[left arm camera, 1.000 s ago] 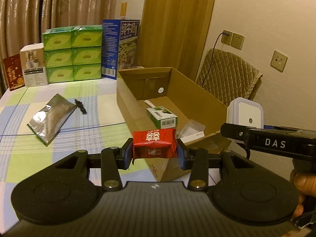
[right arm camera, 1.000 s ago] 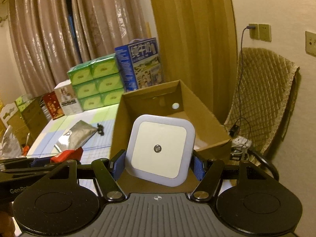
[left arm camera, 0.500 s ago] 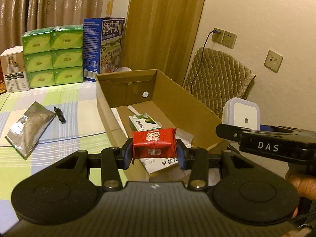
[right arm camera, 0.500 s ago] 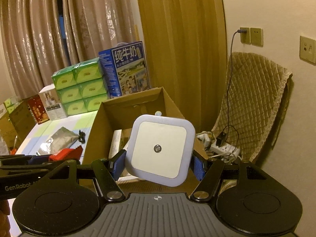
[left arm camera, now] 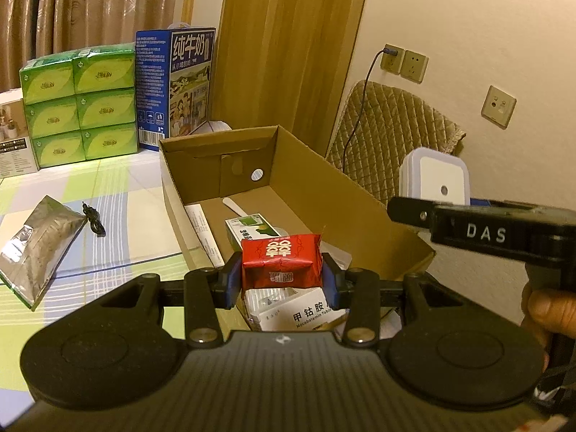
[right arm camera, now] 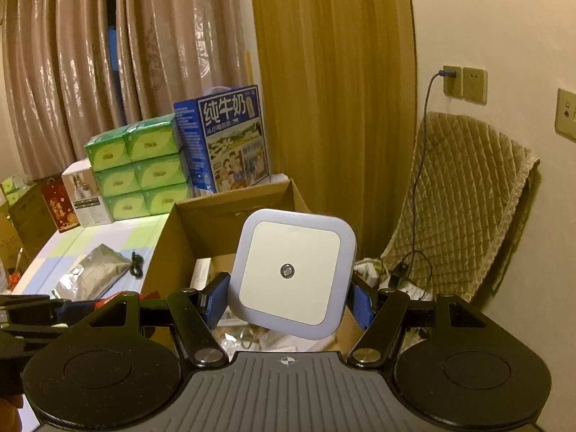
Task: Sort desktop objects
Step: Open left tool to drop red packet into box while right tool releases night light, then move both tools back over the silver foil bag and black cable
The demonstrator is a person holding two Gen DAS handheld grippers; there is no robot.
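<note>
Landmark: the open cardboard box point(left arm camera: 313, 194) at the bench point(left arm camera: 118, 194) edge.

Nearest, left claw point(left arm camera: 281, 280): pads clamped on either side of a red wrapped packet point(left arm camera: 281, 261), held level over the box's near end, above a white medicine carton point(left arm camera: 306, 311) already lying inside. Claw points along the box toward its far wall.

Right claw point(right arm camera: 288, 297): closed on a white square night light point(right arm camera: 293, 273), gripped by its side edges, face toward the camera, slightly tilted. In the left wrist view it hangs over the box's right wall, near the front corner. A hand shows on its handle at the frame edge.

Inside the box, further in: a green-and-white small carton point(left arm camera: 252, 228), a flat pale stick point(left arm camera: 234, 203), a long white item along the left wall, some clear wrapping. So several things appear sorted already.

Left of the box, still on the bench: a silver foil pouch point(left arm camera: 39, 244) and, just beside it, a small black cable point(left arm camera: 94, 219). These look like what remains, after the two held items are released.

Beyond the box: a stack of green tissue packs point(left arm camera: 79, 104) and a blue milk carton case point(left arm camera: 176, 86); whether these count as items to sort cannot be told.

Judgement: task well past midway; both claws poised for a drop.
</note>
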